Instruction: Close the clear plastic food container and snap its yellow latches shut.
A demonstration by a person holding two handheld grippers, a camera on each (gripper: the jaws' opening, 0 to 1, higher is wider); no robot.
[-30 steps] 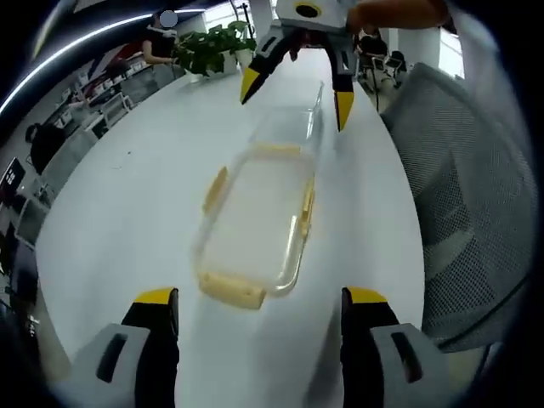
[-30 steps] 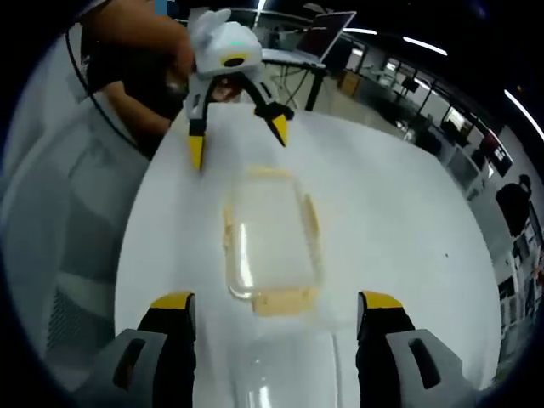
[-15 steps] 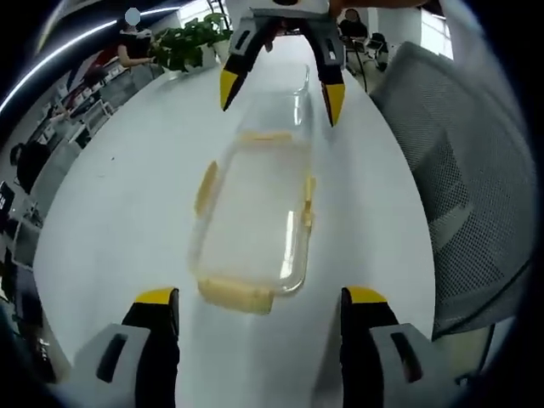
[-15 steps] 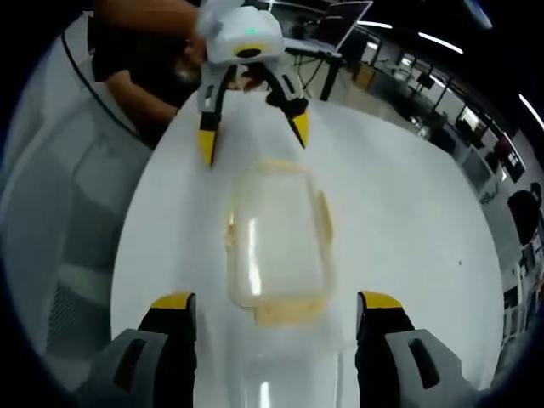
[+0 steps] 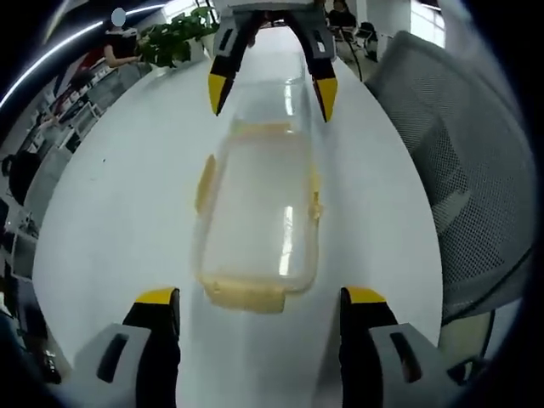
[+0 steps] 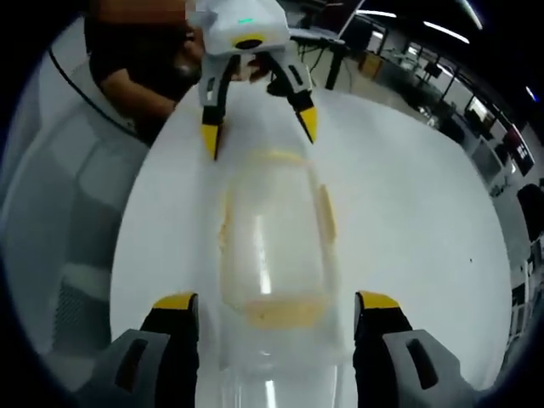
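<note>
We see the clear plastic food container [image 5: 259,217] lying lengthwise on the white table [image 5: 127,195], between our two grippers. Its yellow latches [image 5: 205,183] run along its long sides and short ends; we cannot tell whether they are snapped down. In the left gripper view the left gripper [image 5: 259,306] sits at 6 o'clock with its jaws spread wide, the container's near end latch just beyond them. The right gripper [image 5: 268,85] faces us at 12 o'clock, jaws parted over the far end, holding nothing. A grey mesh chair [image 5: 450,170] stands at 3 o'clock, and a potted plant [image 5: 174,38] at 11 o'clock.
</note>
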